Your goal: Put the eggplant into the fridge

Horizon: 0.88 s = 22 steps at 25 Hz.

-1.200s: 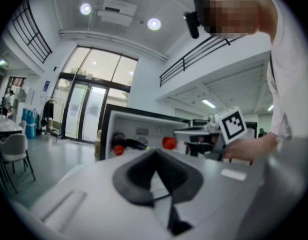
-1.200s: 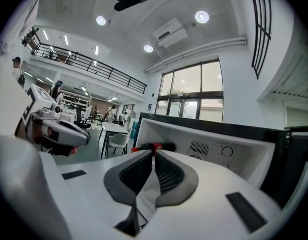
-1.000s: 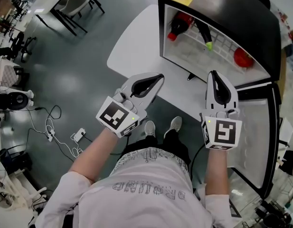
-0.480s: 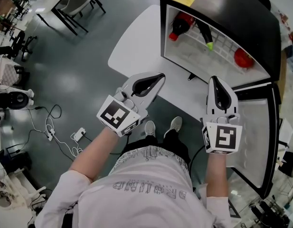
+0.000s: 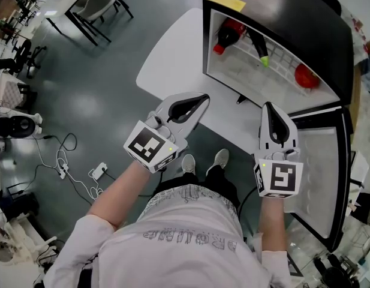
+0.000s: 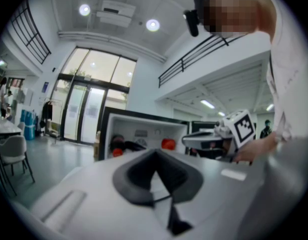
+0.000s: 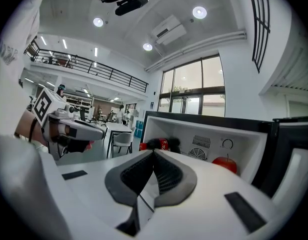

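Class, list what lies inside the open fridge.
A red-capped bottle, a dark eggplant and a round red fruit lie on the wire shelf. Anything behind the bottle is covered.

Stands with the left forearm (image 5: pixel 113 191) and right forearm (image 5: pixel 271 227) stretched forward, bare below white sleeves (image 5: pixel 83 245). Holds the left gripper (image 5: pixel 201 98) roughly level, aimed between 1 and 2 o'clock in the head view — jaws pressed together, nothing between them. Points the right gripper (image 5: pixel 269 108) at about 12 o'clock, jaws likewise closed and empty. Carries each marker cube next to the wrist — left cube (image 5: pixel 150 147) toward 7 o'clock of its tips, right cube (image 5: pixel 279 179) at 6 o'clock. Has the two grippers side by side, well apart.
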Available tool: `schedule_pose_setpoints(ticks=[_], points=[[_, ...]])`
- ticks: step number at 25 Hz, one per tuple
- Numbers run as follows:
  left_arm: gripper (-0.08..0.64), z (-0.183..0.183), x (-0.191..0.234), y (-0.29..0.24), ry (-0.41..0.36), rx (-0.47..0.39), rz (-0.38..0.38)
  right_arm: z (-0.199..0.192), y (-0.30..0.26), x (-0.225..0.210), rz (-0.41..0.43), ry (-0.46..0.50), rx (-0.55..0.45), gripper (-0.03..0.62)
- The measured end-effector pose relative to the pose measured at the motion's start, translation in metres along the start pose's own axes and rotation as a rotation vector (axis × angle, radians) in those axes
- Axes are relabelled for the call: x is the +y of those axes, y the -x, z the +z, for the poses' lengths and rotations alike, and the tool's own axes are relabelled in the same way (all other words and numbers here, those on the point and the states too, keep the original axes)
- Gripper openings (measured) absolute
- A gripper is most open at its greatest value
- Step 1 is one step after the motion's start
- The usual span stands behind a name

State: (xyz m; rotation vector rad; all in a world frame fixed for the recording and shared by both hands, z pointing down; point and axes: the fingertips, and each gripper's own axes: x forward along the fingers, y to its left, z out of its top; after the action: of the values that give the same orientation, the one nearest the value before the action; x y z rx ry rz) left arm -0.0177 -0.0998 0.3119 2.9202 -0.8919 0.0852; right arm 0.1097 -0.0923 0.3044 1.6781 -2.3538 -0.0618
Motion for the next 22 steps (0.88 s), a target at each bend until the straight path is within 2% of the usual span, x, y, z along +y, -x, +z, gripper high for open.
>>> schedule_pose_setpoints(ticks=[22], points=[[0.008,0.0016,0.0068,-0.0034,0.005,-0.004,0.008,-0.0036,-0.0078,0.0046,0.032,0.003,0.026,0.005]])
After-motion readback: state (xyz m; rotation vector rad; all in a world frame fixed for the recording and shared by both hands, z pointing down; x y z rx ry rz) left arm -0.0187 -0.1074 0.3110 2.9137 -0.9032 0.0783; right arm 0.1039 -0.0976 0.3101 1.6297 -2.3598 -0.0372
